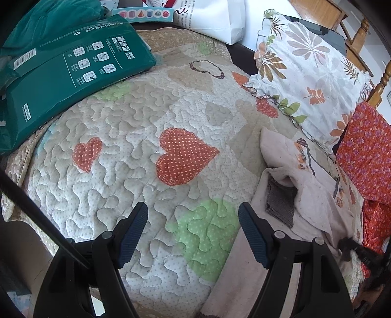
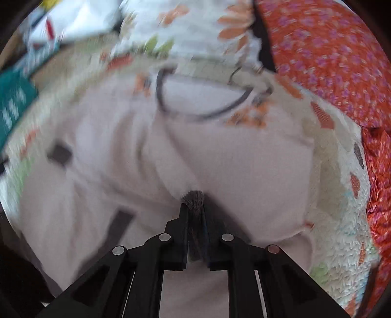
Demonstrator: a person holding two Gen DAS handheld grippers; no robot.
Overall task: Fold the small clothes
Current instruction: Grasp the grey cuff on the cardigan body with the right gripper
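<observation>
A small pale pink garment (image 1: 308, 195) with grey cuffs and an orange flower print lies crumpled on the quilt (image 1: 127, 137) at the right of the left wrist view. My left gripper (image 1: 193, 215) is open and empty above the quilt, just left of the garment. In the blurred right wrist view the garment (image 2: 220, 156) fills the middle. My right gripper (image 2: 193, 208) is shut on a grey ribbed cuff (image 2: 193, 195) of the garment. The right gripper's tip also shows at the lower right of the left wrist view (image 1: 347, 247).
A green paper package (image 1: 66, 71) lies at the quilt's far left. A flower-print pillow (image 1: 310, 80) and an orange flowered cloth (image 1: 366, 151) lie at the right. A white bag (image 1: 215, 17) stands at the back. A wooden bed frame (image 1: 376, 90) rises behind the pillow.
</observation>
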